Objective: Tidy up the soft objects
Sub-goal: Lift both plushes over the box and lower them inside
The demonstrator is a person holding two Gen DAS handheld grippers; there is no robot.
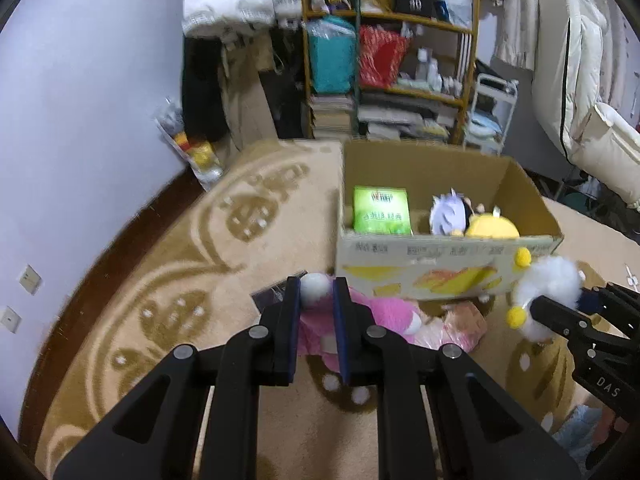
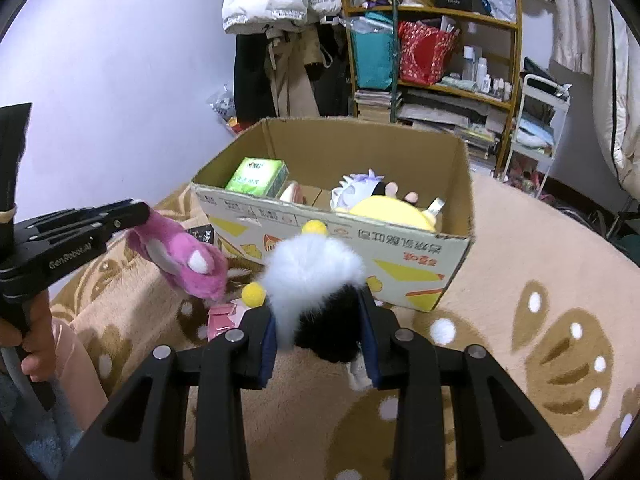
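My left gripper (image 1: pixel 316 298) is shut on a pink plush toy (image 1: pixel 386 312), pinching its white-tipped part, and the toy hangs above the rug. The right wrist view shows that gripper (image 2: pixel 138 210) from the side with the pink toy (image 2: pixel 180 256) dangling from it. My right gripper (image 2: pixel 318 308) is shut on a white and black fluffy toy (image 2: pixel 312 268) with yellow pom-poms, seen also in the left wrist view as a white fluffy toy (image 1: pixel 548 292). Both are just in front of an open cardboard box (image 2: pixel 360 248), which holds a green packet (image 2: pixel 256 176) and a yellow plush (image 2: pixel 392 210).
The box (image 1: pixel 440 276) stands on a beige patterned rug (image 2: pixel 520 272). A pink packet (image 2: pixel 222 318) and a small dark item (image 2: pixel 204 236) lie by its front wall. Behind are a crowded wooden shelf (image 2: pixel 432 52), hanging coats (image 2: pixel 280 40) and a white cart (image 2: pixel 540 120).
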